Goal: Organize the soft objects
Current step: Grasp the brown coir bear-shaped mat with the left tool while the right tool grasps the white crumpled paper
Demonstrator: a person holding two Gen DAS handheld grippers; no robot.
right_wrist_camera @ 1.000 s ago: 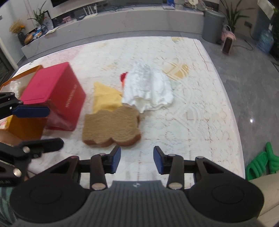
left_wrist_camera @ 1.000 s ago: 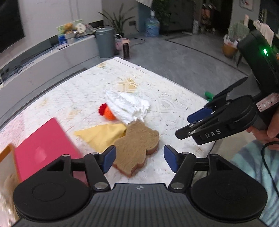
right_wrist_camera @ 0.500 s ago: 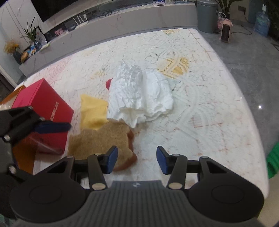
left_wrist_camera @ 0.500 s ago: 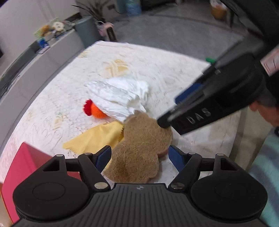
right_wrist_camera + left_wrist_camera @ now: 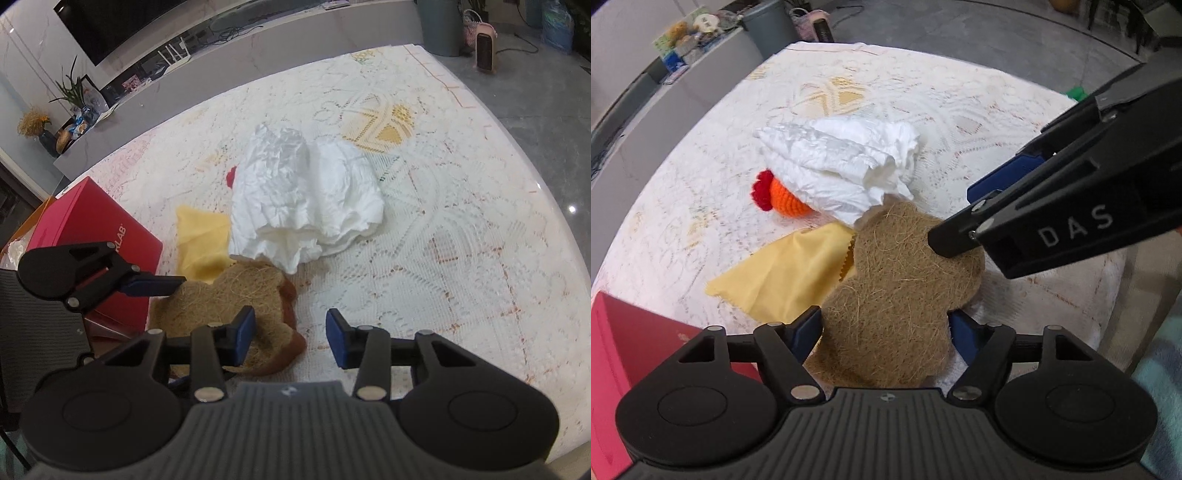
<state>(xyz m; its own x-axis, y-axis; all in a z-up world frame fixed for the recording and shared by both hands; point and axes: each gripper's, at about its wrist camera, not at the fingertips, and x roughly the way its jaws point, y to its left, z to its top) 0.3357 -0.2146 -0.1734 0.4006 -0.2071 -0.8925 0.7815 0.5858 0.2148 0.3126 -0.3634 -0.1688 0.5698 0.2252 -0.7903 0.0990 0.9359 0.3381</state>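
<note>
A brown fibrous bear-shaped pad [image 5: 897,295] lies on the lace-covered table; it also shows in the right wrist view [image 5: 236,291]. My left gripper [image 5: 886,332] is open, its fingers on either side of the pad's near end. My right gripper [image 5: 291,332] is open, low over the pad's right edge, one finger above the pad; it reaches in from the right in the left wrist view [image 5: 1034,206]. A yellow cloth [image 5: 786,273], a crumpled white cloth [image 5: 842,166] and an orange-and-red knitted toy [image 5: 775,195] lie just beyond the pad.
A red box [image 5: 92,236] stands at the left beside an orange box [image 5: 33,225]. The table's right edge [image 5: 554,206] drops to grey floor. A grey bin [image 5: 768,26] and a low ledge are behind the table.
Both grippers have moved down and forward onto the brown pad. The left gripper's fingers now straddle its near end; the right gripper has come in over its right edge.
</note>
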